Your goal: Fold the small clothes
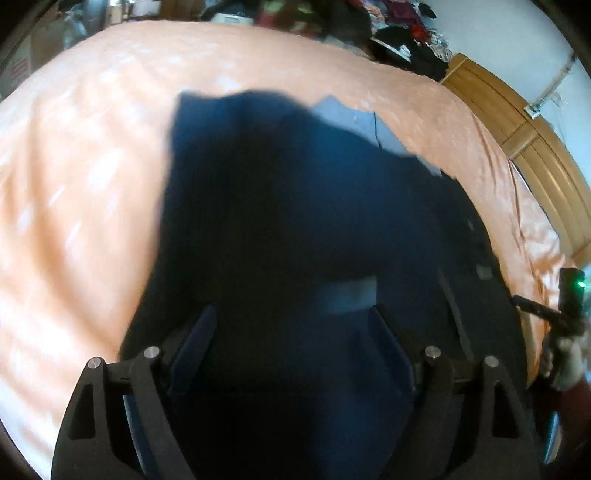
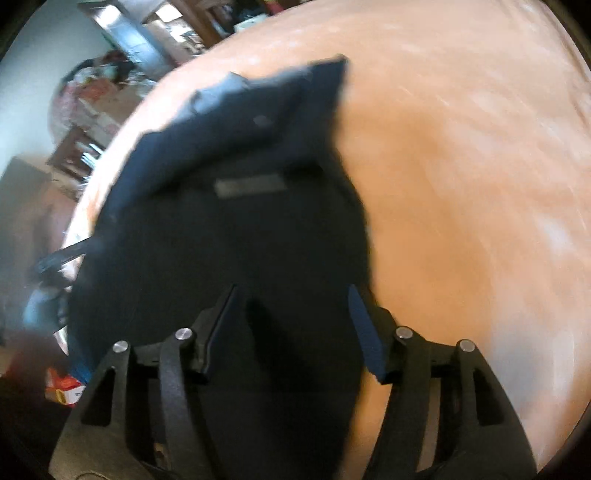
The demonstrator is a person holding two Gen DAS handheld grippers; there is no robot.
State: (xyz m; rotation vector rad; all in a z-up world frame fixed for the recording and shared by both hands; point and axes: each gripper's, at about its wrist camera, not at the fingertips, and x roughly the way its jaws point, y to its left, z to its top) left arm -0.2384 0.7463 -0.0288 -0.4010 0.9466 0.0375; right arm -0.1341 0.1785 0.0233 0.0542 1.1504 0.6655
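**Both jaws hovering open over the dark garment on the bed**

Nearest my left lens, the left hand-held gripper is standing with its two fingers spread wide apart, gripping nothing; the navy garment is filling the gap between them and spreading away across the bed. I am keeping the fingers apart, I judge, because I am lining up on the near edge of the cloth rather than carrying it. Whether the fingertips are touching the fabric, I cannot tell through the blur.

My right hand-held gripper is doing much the same from the other side: fingers apart, empty, pointing along the same garment. A paler lining and a small label are showing on the cloth, which is lying partly doubled over on the peach bedcover, so I am reading the fold as begun but unfinished. One gripper at each side suits lifting an edge evenly so the cloth folds straight.

At the right rim of the left view my other hand is showing, wrapped round its gripper's handle. Heaped clothes are lying beyond the bed's far edge, well apart from the work.
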